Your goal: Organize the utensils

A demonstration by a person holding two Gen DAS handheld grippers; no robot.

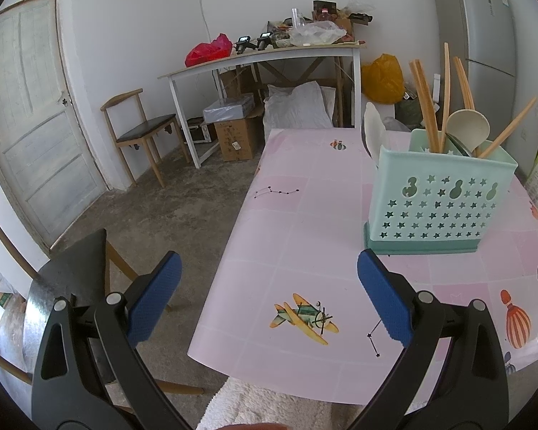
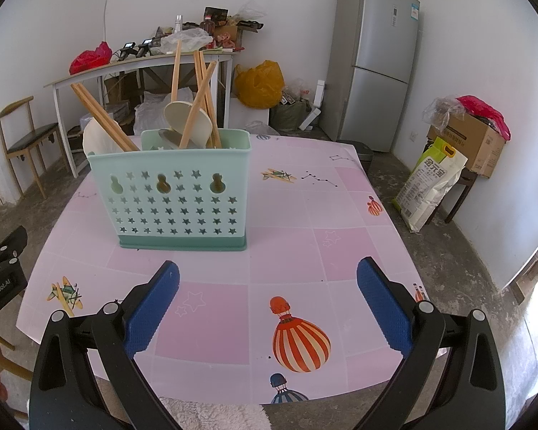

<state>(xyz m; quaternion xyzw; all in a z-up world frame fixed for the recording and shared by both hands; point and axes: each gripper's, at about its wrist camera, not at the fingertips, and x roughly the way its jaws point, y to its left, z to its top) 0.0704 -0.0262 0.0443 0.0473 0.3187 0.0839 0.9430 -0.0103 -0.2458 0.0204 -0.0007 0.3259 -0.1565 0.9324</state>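
You are holding the left gripper (image 1: 269, 299) released, jaws spread wide and grasping nothing, and it is hovering over the table's (image 1: 305, 236) near left edge, so part of its span is hanging past the cloth above the floor. You are holding the right gripper (image 2: 268, 302) released and empty as well, hovering over the near middle of the table, pointing at the caddy (image 2: 168, 193). The caddy is standing upright toward the far left of the table in the right view, with the chopsticks (image 2: 197, 104) and spoons (image 2: 188, 118) already standing in it, handles leaning outward in several directions; no utensil is lying loose on the cloth, so the sorting is looking largely finished. Both grippers are likely sitting back and apart from the caddy to leave it clear. You are having open cloth between the grippers and the caddy and to its right; watch the leaning handles above it, and the chair (image 1: 71, 279) beside the left edge.
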